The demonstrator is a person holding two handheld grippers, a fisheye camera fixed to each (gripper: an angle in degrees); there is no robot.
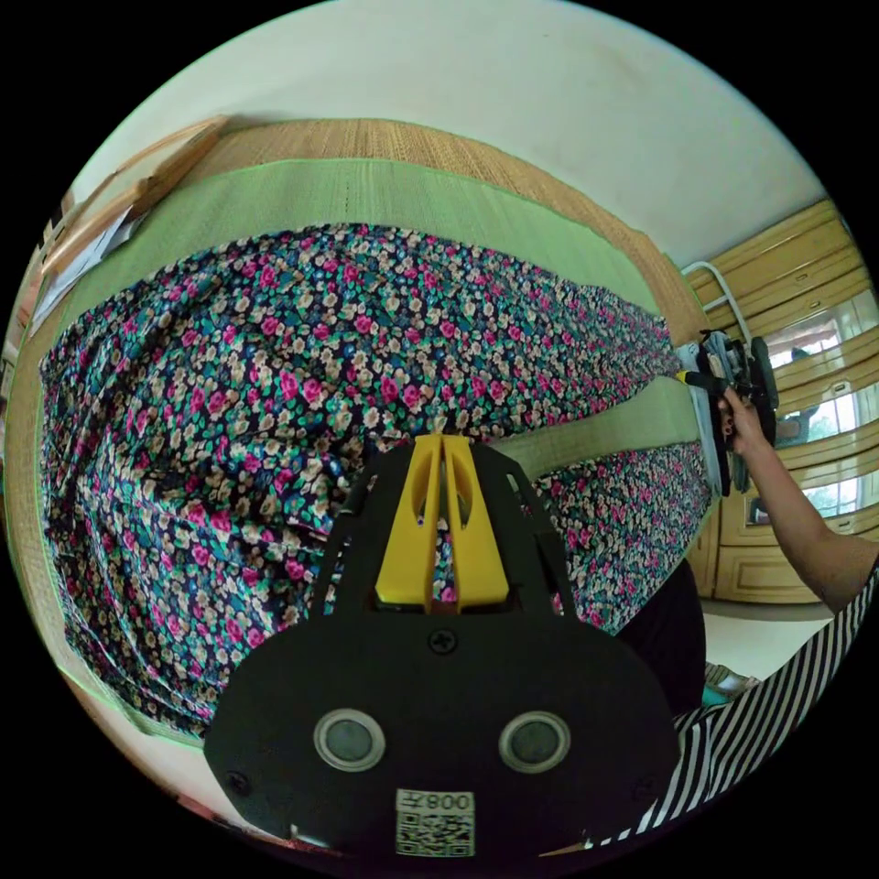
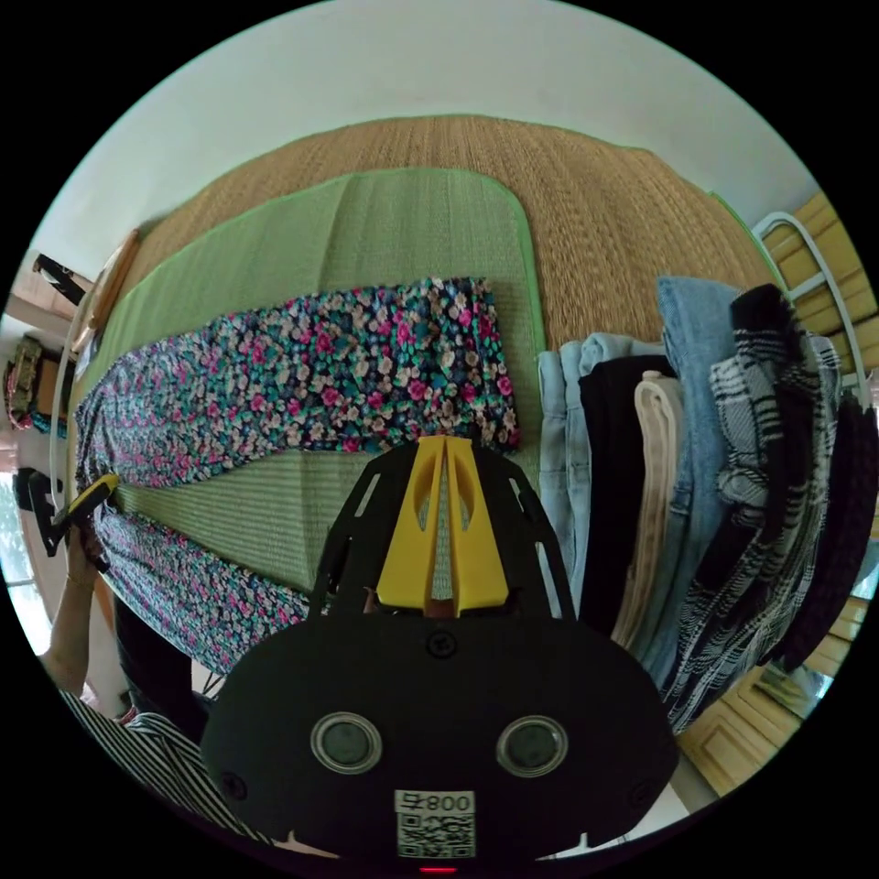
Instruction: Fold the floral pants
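So the left tongs (image 1: pixel 442 446) had their yellow jaws pretty much together, tips down on the floral pants (image 1: pixel 302 366), and it looked like fabric was caught between them, though I couldn't say how firmly. The right tongs (image 2: pixel 444 449) were narrowed to a thin slit too, tips near the hem of the far leg, but whether they actually had hold of any cloth I couldn't tell. In the left gripper view the right tongs also showed up at 3 o'clock, held in a hand (image 1: pixel 743 423). The pants were spread flat lengthwise across a green mat (image 2: pixel 403 220), both legs apart with mat between them. That sat on a woven straw mat (image 2: pixel 586 192). Over at 3 o'clock in the right gripper view was a stack of folded clothes (image 2: pixel 696 439), just beside the mat.
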